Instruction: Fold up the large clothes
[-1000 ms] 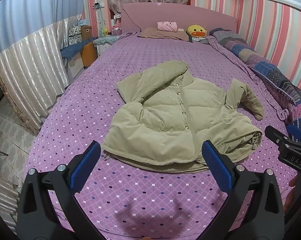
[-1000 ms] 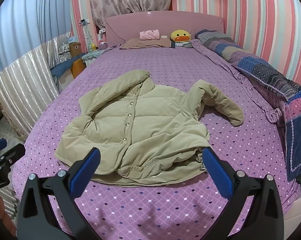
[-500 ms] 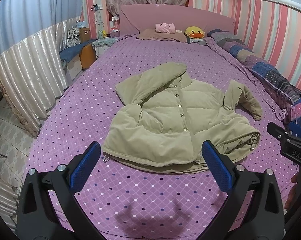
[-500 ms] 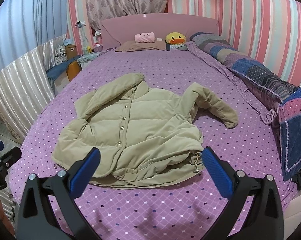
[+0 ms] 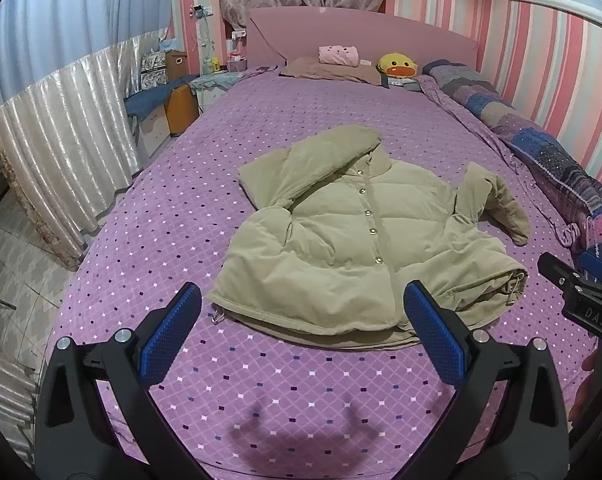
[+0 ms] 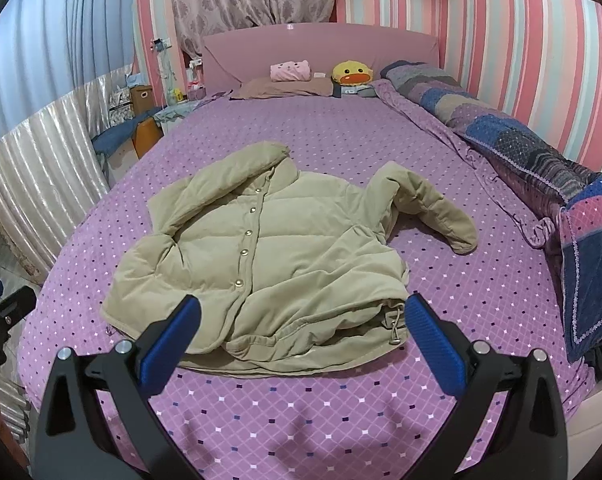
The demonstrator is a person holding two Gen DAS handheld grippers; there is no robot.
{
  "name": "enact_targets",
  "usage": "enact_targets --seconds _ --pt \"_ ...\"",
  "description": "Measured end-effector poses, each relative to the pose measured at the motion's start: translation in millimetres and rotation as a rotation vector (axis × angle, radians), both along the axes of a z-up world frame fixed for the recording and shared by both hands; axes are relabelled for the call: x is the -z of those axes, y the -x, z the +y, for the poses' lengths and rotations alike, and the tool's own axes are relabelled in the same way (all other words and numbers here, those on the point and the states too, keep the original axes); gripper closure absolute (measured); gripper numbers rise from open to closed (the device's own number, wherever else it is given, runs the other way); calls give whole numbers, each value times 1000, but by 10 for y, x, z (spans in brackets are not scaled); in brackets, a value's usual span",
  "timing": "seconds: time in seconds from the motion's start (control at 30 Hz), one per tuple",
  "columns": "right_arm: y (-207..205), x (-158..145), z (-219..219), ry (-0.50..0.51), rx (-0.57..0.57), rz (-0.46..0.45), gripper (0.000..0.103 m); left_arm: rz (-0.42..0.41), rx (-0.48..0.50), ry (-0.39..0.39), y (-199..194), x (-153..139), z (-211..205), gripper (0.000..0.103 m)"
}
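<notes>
Left wrist view looks down a purple dotted bedspread (image 5: pixel 173 208) where a beige padded jacket (image 5: pixel 353 248) lies buttoned, front up, mid-bed, one sleeve bent out toward the patchwork quilt (image 5: pixel 541 148). Both claws, the left gripper (image 5: pixel 301 334) and right gripper (image 6: pixel 301 334), hang spread wide above the hem, holding nothing.

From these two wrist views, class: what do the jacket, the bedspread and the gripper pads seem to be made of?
Jacket: soft padded fabric, matte khaki, probably a quilted puffer; it shows puffy stitched panels and shiny snap buttons.
Bedspread: woven or plush cloth, matte purple with a printed diamond pattern; it wrinkles softly.
Gripper pads: likely textured blue rubber, with a fine dimpled surface, on black fingers that look like hard plastic.
</notes>
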State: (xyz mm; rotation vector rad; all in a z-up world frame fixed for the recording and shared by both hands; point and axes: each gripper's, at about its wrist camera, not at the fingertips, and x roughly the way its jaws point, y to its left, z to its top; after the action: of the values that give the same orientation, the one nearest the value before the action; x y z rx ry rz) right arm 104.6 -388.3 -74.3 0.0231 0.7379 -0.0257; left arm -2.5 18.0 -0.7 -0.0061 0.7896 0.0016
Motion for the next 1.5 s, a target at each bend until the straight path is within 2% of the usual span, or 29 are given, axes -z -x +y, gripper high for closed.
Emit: enact_targets --seconds 1.5 --pt "-64 14 -71 -5 10 -6 2 2 -20 19 -35 81 19 3"
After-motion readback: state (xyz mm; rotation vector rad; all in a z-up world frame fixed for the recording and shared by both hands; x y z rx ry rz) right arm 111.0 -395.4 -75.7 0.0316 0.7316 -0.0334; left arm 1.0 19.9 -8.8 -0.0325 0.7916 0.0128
